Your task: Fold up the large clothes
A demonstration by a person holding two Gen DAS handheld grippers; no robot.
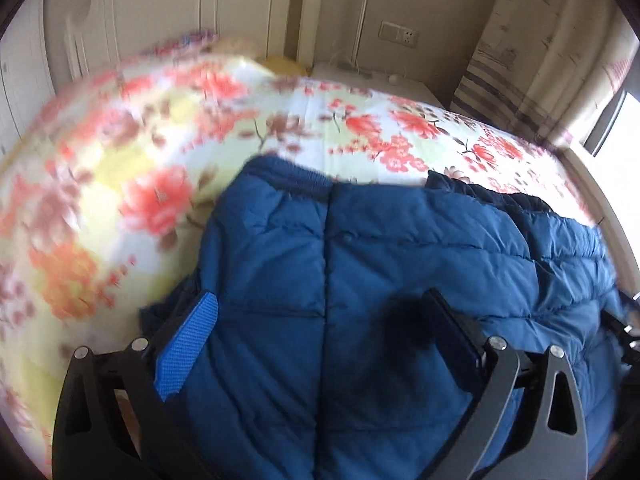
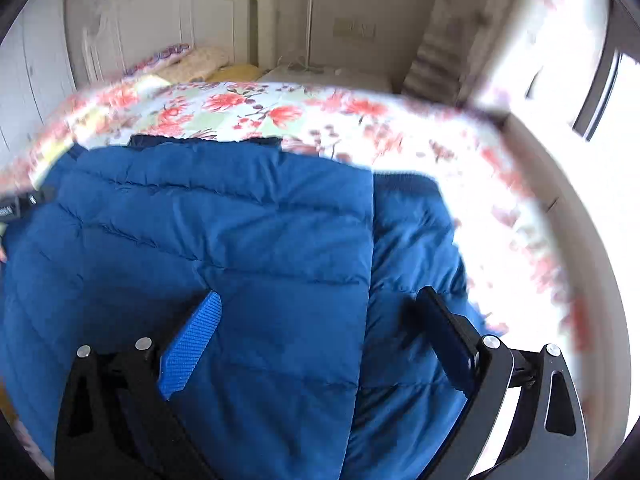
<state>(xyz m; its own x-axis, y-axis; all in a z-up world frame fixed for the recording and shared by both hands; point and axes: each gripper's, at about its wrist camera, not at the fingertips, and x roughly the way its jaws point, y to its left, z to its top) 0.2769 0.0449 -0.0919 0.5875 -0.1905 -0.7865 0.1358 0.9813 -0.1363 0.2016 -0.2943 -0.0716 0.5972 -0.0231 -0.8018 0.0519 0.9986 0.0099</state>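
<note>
A blue quilted puffer jacket (image 1: 360, 264) lies folded on a bed with a floral quilt (image 1: 168, 128). My left gripper (image 1: 320, 312) is open, its blue-padded fingers (image 1: 188, 344) spread just above the jacket's near part. In the right wrist view the same jacket (image 2: 224, 240) fills the lower frame, one panel lying over another along a vertical edge. My right gripper (image 2: 320, 312) is open over that edge, holding nothing. The left gripper's body (image 2: 20, 204) shows at the far left edge of the right wrist view.
A white headboard (image 2: 168, 12) and pillows (image 2: 200, 60) stand at the far end of the bed. A white nightstand (image 1: 372, 80) sits beside it, below a wall socket (image 1: 398, 36). A window (image 2: 608, 92) and curtain are on the right. The bed's edge (image 1: 600, 208) runs along the right.
</note>
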